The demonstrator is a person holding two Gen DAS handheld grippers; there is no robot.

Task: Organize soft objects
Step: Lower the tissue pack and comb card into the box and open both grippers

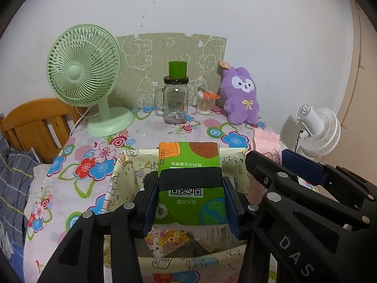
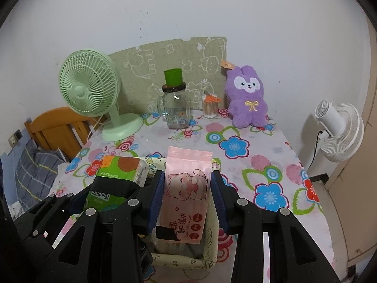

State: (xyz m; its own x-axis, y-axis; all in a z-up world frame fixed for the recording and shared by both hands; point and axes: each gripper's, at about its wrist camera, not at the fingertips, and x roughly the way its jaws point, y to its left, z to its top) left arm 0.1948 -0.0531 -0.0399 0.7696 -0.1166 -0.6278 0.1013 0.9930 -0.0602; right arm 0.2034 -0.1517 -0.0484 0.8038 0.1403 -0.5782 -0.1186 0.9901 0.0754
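Black linkage arms fill the foreground of both wrist views. Left gripper (image 1: 190, 200): its blue-padded jaws stand partly apart and are clamped on the two long sides of a green tissue pack (image 1: 189, 179), pads pressing the wrapper at about mid-length. The pack's long axis runs along the fingers, away from the camera; its far end, bearing an orange and brown print, points toward the back of the table, and a black band crosses its middle. It is held above a fabric storage basket (image 1: 132, 155) with a cream cartoon lining, inside which a small cartoon-printed packet (image 1: 167, 240) lies on the bottom. Right gripper (image 2: 187, 200): jaws likewise partly apart and closed on the sides of a pink wet-wipes pack (image 2: 186, 188) printed with a cat. Its long axis also follows the fingers, the sealed top edge pointing away toward the wall, the near end over the same basket. The two packs hang side by side, green to the left. Behind, on the floral tablecloth (image 2: 271, 165), stand a green desk fan (image 2: 89, 89), a glass jar with green cup (image 2: 175, 103), a cotton-swab tub (image 2: 209, 108) and a purple plush toy (image 2: 247, 96).
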